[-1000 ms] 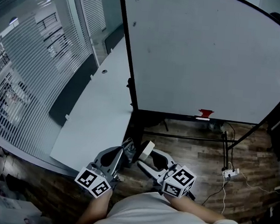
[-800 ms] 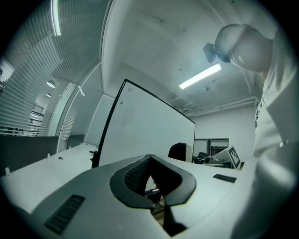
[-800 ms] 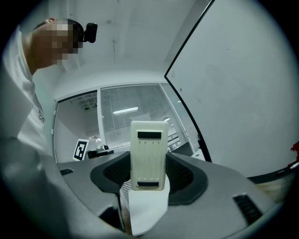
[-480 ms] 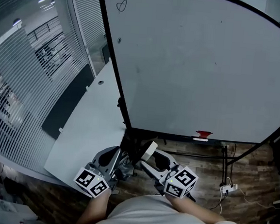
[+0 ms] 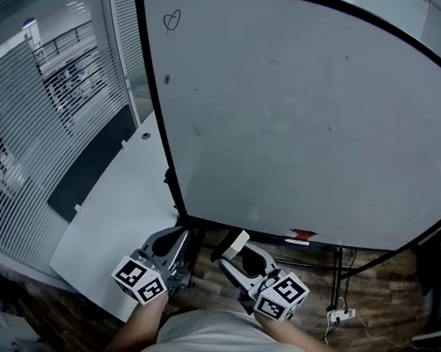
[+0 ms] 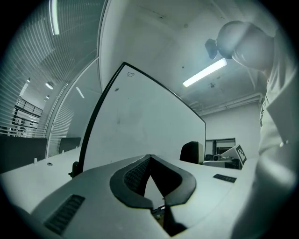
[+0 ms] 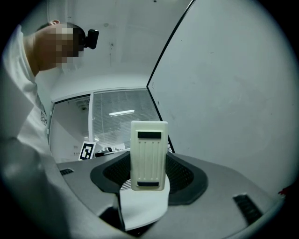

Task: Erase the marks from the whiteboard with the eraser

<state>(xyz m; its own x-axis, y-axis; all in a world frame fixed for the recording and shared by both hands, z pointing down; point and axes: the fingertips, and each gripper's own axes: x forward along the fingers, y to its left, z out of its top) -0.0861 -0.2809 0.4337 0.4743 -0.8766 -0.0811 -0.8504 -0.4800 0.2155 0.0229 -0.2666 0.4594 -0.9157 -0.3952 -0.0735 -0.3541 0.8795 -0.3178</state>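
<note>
The whiteboard (image 5: 309, 125) stands upright ahead of me, with a small heart mark (image 5: 171, 21) in its top left corner and a faint dot (image 5: 167, 78) below it. In the left gripper view the heart mark (image 6: 130, 73) shows again near the board's top corner. My right gripper (image 5: 232, 249) is shut on a white eraser (image 5: 234, 240), held low below the board's bottom edge. That eraser (image 7: 148, 155) stands upright between the jaws, with the whiteboard (image 7: 233, 93) to its right. My left gripper (image 5: 176, 240) is shut and empty beside it; its jaws (image 6: 148, 161) meet at the tips.
A white table (image 5: 109, 223) runs along the left, up to the board's left edge. A red item (image 5: 302, 234) lies on the board's bottom ledge. Glass walls with blinds (image 5: 35, 101) stand at the left. A power strip with cables (image 5: 339, 315) lies on the wooden floor.
The head view has tilted upward, so the board fills more of the picture and its heart mark sits lower. Both grippers stay low near my body, the eraser still held.
</note>
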